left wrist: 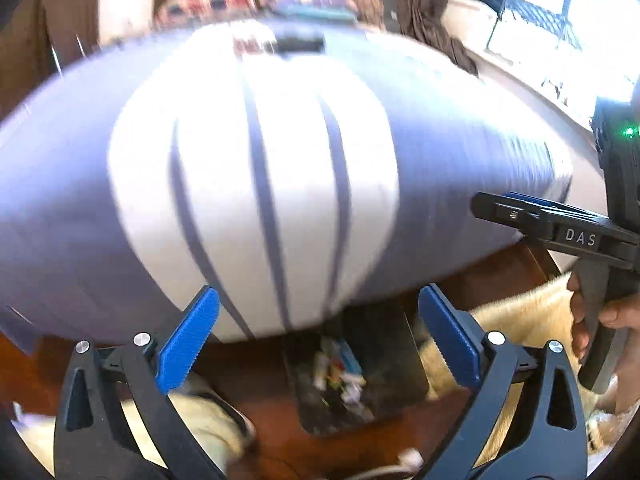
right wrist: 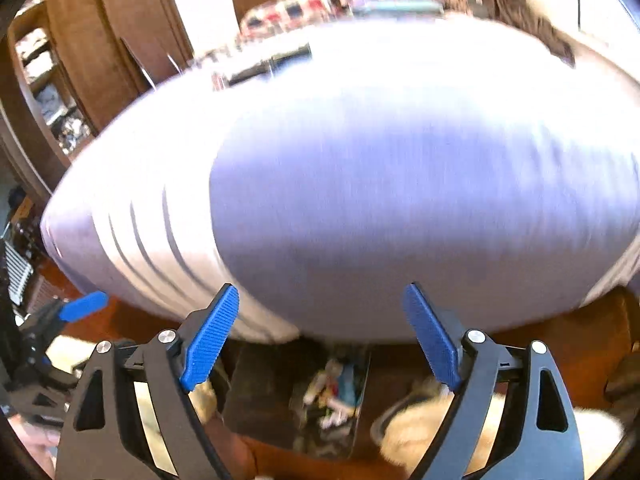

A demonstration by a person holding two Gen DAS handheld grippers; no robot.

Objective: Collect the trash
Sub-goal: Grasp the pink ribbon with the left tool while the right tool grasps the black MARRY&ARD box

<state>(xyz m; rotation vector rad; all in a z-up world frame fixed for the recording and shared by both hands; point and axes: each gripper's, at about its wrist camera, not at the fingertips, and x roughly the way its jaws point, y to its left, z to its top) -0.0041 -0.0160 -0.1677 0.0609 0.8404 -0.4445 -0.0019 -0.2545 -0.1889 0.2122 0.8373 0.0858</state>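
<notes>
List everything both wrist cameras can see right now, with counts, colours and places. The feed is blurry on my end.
bed: one, lavender cover with a white striped band, fills the middle of both views
bin: one, dark, on the floor at the foot of the bed, holds mixed pale and coloured scraps
rug: pale cream, furry, on the floor either side of the bin
floor: reddish-brown wood, below the bed
clutter at the far end of the bed: mixed colours, too blurred to count
wooden shelving: brown, far left in the right wrist view
left hand-held gripper: blue pads, open, empty
right hand-held gripper: blue pads, open, empty
</notes>
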